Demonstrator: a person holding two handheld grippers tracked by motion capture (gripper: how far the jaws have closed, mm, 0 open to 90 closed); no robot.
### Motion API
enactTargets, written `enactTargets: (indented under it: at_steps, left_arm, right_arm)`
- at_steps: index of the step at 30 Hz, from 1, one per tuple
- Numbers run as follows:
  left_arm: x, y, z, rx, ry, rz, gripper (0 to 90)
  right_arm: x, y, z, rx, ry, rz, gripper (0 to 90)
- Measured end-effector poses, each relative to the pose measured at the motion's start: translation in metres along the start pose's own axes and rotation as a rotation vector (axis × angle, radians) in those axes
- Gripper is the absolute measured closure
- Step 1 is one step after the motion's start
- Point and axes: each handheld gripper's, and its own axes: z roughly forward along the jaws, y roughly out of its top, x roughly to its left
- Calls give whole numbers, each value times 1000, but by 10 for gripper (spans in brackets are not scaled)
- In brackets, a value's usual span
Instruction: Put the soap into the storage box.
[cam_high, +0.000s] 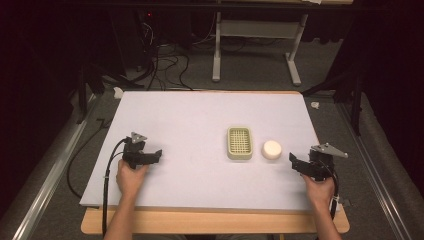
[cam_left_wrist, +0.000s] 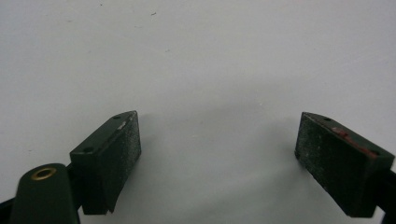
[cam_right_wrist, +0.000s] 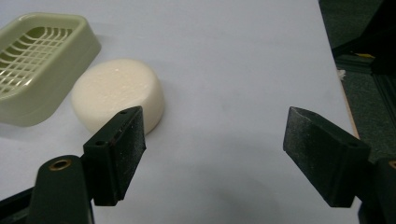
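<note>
A pale green soap dish (cam_high: 239, 142) with a grid insert sits right of the mat's middle, and a round white soap bar (cam_high: 272, 149) lies just to its right. My right gripper (cam_high: 295, 162) hovers near the mat's right edge, pointing left, a short way right of the soap. In the right gripper view the soap bar (cam_right_wrist: 116, 95) lies ahead and left, beside the soap dish (cam_right_wrist: 42, 65), and the right gripper (cam_right_wrist: 212, 154) is open with nothing between its jaws. My left gripper (cam_high: 157, 154) rests over the mat's left part. In its own view the left gripper (cam_left_wrist: 217, 154) is open over bare mat.
The white mat (cam_high: 190, 115) covers a wooden table whose front edge (cam_high: 210, 222) shows below it. Grey floor lies past the mat's right edge (cam_right_wrist: 364, 56). Cables (cam_high: 165, 60) and a white table frame (cam_high: 255, 35) stand on the floor beyond.
</note>
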Motion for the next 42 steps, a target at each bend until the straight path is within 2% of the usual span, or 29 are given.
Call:
enactTargets:
  at_steps: [7, 15, 27, 42]
  left_arm:
    - [0, 0, 0, 0, 0, 0, 148]
    - [0, 0, 0, 0, 0, 0, 148]
    - [0, 0, 0, -2, 3, 1, 149]
    - [-1, 0, 0, -2, 5, 4, 149]
  right_arm:
    - [10, -3, -9, -21, 34, -11, 212]
    - [24, 0, -9, -27, 69, -42, 210]
    - [45, 13, 10, 5, 91, -92, 212]
    - [50, 21, 28, 38, 89, -103, 142]
